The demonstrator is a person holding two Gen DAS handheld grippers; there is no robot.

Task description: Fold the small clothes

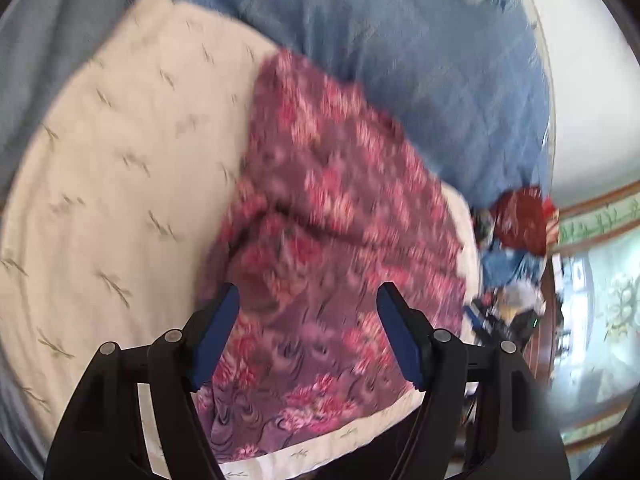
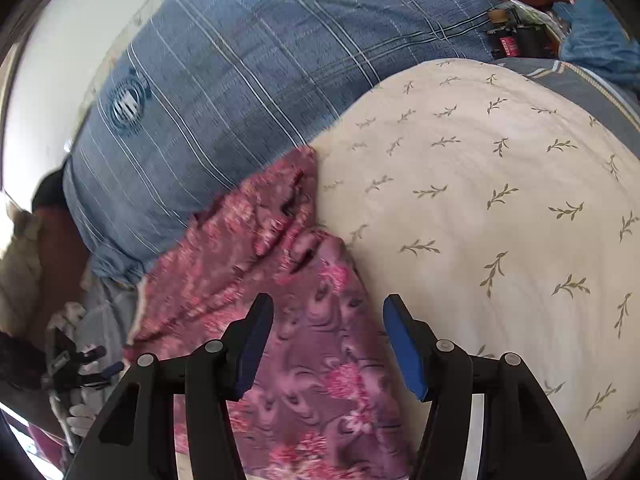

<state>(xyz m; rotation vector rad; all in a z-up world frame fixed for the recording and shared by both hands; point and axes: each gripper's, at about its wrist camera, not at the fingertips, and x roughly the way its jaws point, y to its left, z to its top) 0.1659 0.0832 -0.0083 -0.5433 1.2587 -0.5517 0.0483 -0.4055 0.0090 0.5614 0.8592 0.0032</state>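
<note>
A pink and purple floral garment lies rumpled on a cream sheet with a leaf print. My left gripper hovers over the garment's near end. Its blue pads are apart, with cloth under the gap and not pinched. In the right wrist view the same garment runs along the left edge of the cream sheet. My right gripper stands open over it, one pad on each side of a strip of cloth, and neither pad presses on it.
A blue checked bedspread lies beyond the cream sheet. A red bag and blue cloth with small clutter sit at the bed's edge. A white wall is behind. Dark gear shows at the lower left.
</note>
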